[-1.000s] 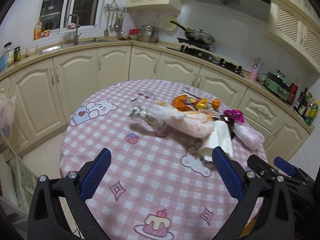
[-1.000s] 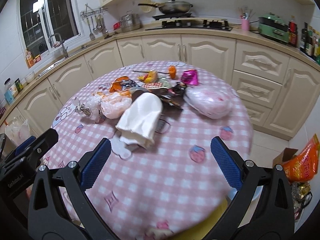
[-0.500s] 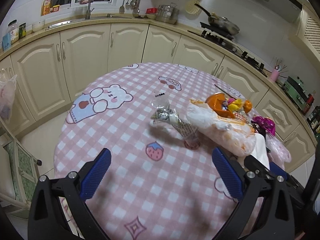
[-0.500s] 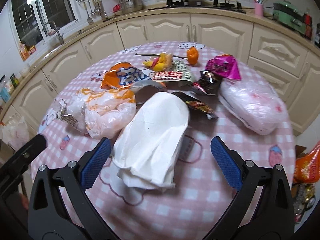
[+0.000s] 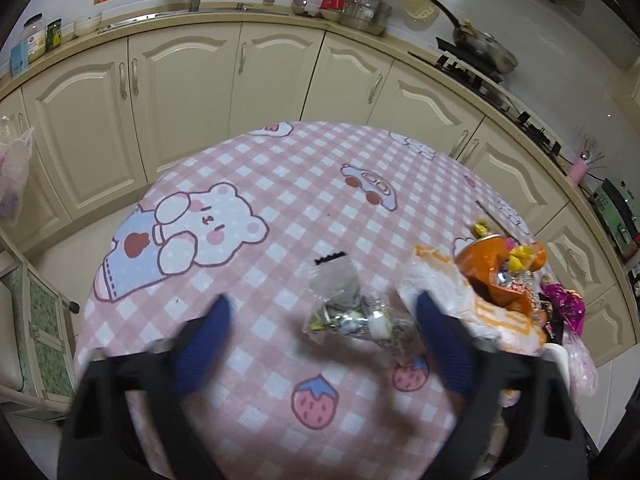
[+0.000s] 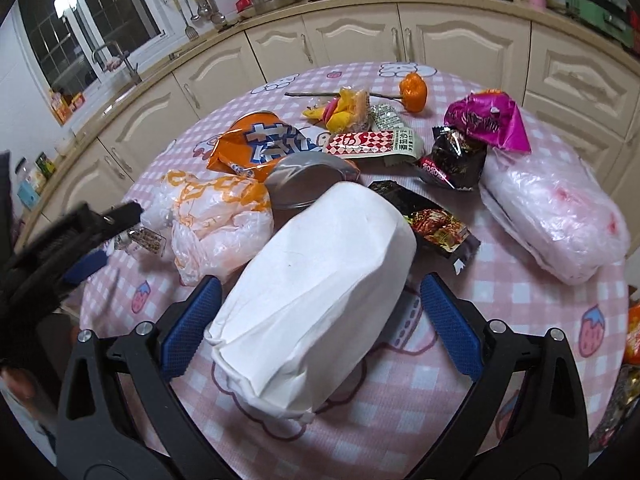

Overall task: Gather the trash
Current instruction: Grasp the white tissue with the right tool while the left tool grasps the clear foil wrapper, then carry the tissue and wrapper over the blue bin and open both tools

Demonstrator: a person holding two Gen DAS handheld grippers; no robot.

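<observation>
Pink-and-white checked cloth covers the round bench, and the trash lies heaped across its far half. Biggest in my right view is the white crumpled paper bag, now lying between the spread fingers of my right gripper; the left pad looks just beside its edge, though I cannot tell if it touches. A second ago that bag sat well ahead of the pads, so I judge this grab is nearly lined up. Beside it sit the orange-printed clear plastic bag and the pink-tinted plastic bundle.

My left gripper has swung from open cloth toward the small clear wrapper with silvery scraps, which lies on the bench ahead of the pads, nearer the right one. Those fingers are closing, wide a second ago, with nothing pinched yet.
</observation>
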